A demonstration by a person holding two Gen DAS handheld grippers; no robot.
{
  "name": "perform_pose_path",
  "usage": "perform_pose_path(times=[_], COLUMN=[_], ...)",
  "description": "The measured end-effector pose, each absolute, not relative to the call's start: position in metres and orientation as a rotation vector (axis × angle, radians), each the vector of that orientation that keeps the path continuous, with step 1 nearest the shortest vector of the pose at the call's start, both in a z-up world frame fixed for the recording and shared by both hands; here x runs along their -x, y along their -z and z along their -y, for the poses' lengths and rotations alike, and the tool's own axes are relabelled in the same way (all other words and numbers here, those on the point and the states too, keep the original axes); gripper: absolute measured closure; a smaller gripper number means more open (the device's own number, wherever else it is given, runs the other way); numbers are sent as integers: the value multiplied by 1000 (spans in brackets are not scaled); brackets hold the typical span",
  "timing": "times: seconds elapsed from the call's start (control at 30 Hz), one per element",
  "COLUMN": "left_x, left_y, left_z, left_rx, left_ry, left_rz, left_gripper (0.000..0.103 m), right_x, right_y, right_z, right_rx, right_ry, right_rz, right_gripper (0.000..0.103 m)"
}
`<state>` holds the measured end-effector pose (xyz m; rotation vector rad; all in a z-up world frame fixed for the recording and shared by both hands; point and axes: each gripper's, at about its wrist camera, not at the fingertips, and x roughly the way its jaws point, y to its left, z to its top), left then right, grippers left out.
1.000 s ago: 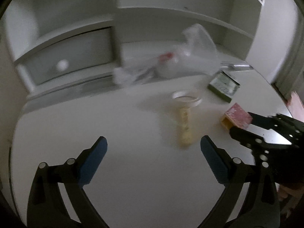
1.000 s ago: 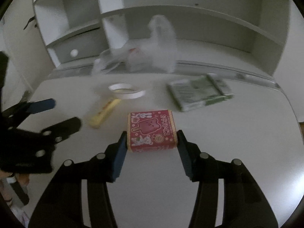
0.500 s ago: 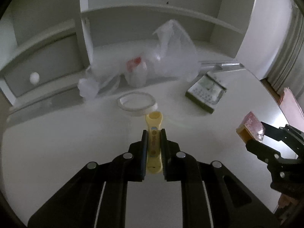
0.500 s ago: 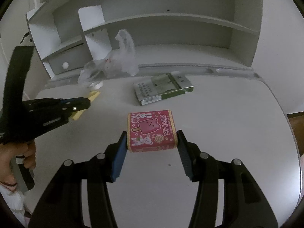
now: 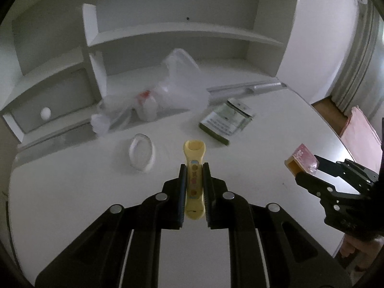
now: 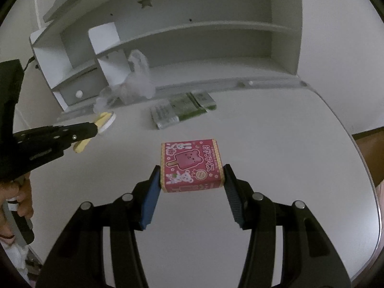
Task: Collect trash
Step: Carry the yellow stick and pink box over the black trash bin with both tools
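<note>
My left gripper [image 5: 194, 168] is shut on a flat yellow stick-shaped wrapper [image 5: 194, 165], held off the white table [image 5: 72, 204]. In the right wrist view that gripper [image 6: 94, 129] comes in from the left with the yellow wrapper [image 6: 81, 145] poking out both sides. My right gripper [image 6: 192, 170] is shut on a pink ice-cream box [image 6: 190, 165] printed with a bear popsicle, lifted above the table [image 6: 288, 148]. The left wrist view shows the same pink box [image 5: 303, 159] at the right, in the right gripper [image 5: 309, 168].
A white round lid [image 5: 141, 153] lies on the table. A green and white flattened carton [image 5: 225, 119] lies further back, beside a crumpled clear plastic bag [image 5: 168, 91] at the foot of a white shelf unit [image 5: 182, 31]. A person's hand [image 6: 21, 192] holds the left gripper's handle.
My left gripper went from wide open to shut on the yellow wrapper and lifted it off the table. Both grippers pulled back from the shelf, the right one keeping its hold on the pink box.
</note>
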<state>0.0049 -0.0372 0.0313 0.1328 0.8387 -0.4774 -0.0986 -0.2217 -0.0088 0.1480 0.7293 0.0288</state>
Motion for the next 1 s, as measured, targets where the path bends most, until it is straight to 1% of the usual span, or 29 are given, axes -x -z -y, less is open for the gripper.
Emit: perform_pose_path(times=[0.13,0.3,0.4,0.47,0.6,0.63,0.7,0.8,0.9,1.0], left_x=[4,25,52,80,149,175,205,254,282,291], left_y=[-18,-25,-38,-44,-45,-39,-26,16,78,156], left_z=[55,109,166,213,303,333,367,417,454,483], left_rx=[-126,-149,-192,-229,-328,-364,-416,-526,-612,-764], left_ry=[512,617,742,850,1070,1154,1233,1341,1374,1270], left_rz=[-884,-880,-848,-829,-814,-829,-857,-937,-1078,-1126], left_gripper=[91,91,91,91,91,91,91,91,91,91], right_x=[104,138,176,217,296,314,342,374,392,399], right_y=[21,-2,-16,-25,-20,-11,14,74,153,242], right_z=[240,288,335,376,456,477,511,553,584,605], right_rx=[-193,-237,-303,-343,-438,-465,-507,-603,-738,-914], right_ry=[-26,0,22,65,172,193,242,291,305,262], right_rz=[-759,-695,-652,-620,-618,-642,-712,-829,-956,-1070], right_gripper=[52,52,52,52,52,52,52,52,52,52])
